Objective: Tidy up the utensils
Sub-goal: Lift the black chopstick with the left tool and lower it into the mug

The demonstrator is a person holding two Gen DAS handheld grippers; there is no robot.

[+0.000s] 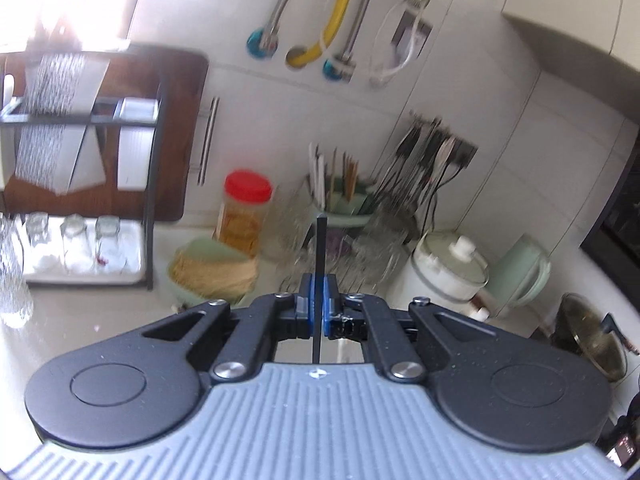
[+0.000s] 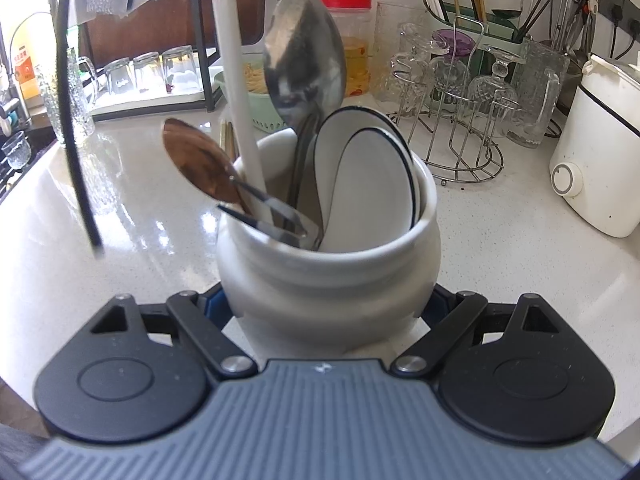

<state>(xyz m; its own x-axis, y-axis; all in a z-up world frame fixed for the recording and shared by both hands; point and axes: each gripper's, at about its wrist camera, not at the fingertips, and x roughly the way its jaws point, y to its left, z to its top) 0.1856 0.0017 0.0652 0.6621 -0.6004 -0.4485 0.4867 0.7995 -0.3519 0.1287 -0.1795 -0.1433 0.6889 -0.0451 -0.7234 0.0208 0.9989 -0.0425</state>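
**Left gripper clamped on thin black stick; right gripper around white jar**

Left gripper (image 1: 319, 308): blue pads pressed together on a thin black stick (image 1: 321, 264), which stands upright between them. Its lower end runs down behind the gripper body; what kind of utensil it is cannot be told. Background in this view is smeared by blur.

Right gripper (image 2: 326, 308): jaws held apart around the lower part of a white jar (image 2: 328, 264), which stands on the white counter (image 2: 500, 240). The pads are mostly hidden behind the jar's belly, so actual contact is hard to confirm.

In the jar: a large metal spoon (image 2: 306, 56), a brown spoon (image 2: 198, 160), white ceramic spoons with dark rims (image 2: 372, 184), and a white handle (image 2: 236, 80) cut off at the top edge. A black stick (image 2: 76, 148) hangs in the air left of the jar, its top out of frame.

Toward the counter's back edge: wire rack with glasses (image 2: 460, 120), red-lidded container (image 2: 346, 0), white appliance (image 2: 600, 152) partly cut off at right.
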